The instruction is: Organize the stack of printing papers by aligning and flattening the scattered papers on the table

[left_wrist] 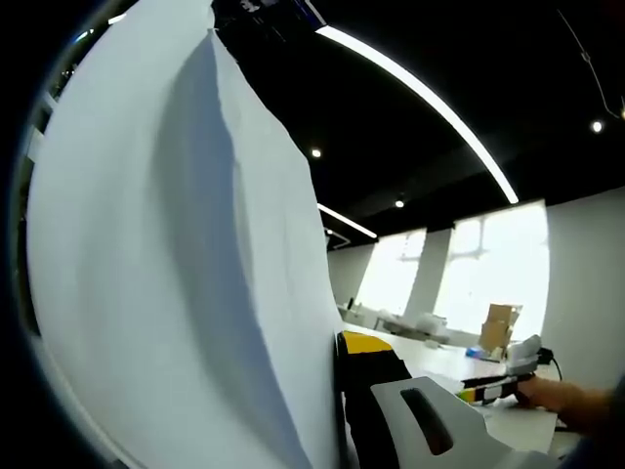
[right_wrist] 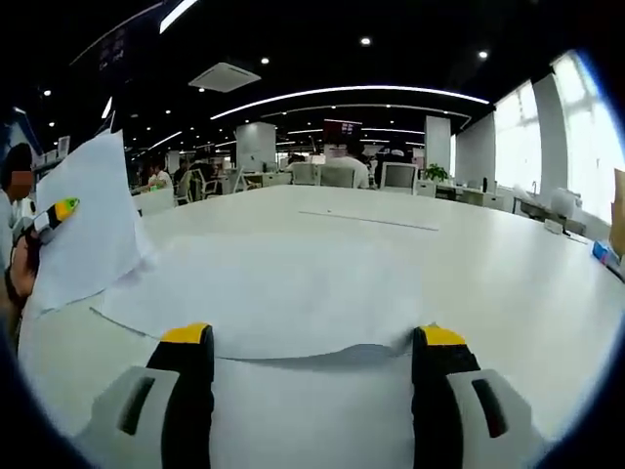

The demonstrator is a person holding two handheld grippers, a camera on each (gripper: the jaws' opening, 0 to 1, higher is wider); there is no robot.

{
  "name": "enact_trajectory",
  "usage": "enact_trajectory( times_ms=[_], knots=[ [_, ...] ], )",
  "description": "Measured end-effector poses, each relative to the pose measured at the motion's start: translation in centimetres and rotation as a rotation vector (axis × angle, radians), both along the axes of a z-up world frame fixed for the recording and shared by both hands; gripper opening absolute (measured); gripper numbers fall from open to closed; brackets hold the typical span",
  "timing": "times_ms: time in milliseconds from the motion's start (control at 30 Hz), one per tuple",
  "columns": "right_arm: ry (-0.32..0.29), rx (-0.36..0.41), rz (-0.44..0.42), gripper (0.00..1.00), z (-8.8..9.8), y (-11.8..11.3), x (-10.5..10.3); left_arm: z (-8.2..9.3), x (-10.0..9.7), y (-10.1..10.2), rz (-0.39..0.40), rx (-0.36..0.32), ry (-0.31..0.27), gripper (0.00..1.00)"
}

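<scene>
While the left gripper [right_wrist: 59, 211] holds one raised sheet [left_wrist: 176, 254] clamped at its edge, the right gripper [right_wrist: 311, 352] hovers open over the flat papers [right_wrist: 273, 293] on the bench [right_wrist: 469, 254]; I would lower the sheet slowly, matching edges first.

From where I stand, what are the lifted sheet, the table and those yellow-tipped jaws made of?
The sheet looks like thin matte printer paper: it bows and creases while held up. The table seems a smooth white laminate, faintly glossy; I can't be sure. The right hand-held gripper appears to be molded plastic, white bodies with black jaws and yellow tips.
</scene>
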State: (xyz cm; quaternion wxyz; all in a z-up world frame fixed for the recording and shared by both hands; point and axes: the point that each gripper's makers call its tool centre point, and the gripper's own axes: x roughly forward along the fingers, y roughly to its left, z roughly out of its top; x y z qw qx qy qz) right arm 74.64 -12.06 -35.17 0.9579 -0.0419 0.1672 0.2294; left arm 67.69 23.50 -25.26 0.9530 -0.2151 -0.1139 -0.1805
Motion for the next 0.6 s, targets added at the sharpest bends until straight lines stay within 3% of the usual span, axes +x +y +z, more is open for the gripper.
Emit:
enact_trajectory(
  times_ms=[233,600],
  knots=[
    [0.007,-0.003,0.013,0.71,0.0,0.6,-0.8,0.0,0.0,0.1,0.001,0.000,0.000,0.07],
    [0.013,-0.002,0.017,0.58,-0.1,0.2,0.4,0.0,-0.1,0.0,0.001,0.001,-0.001,0.07]
  ],
)
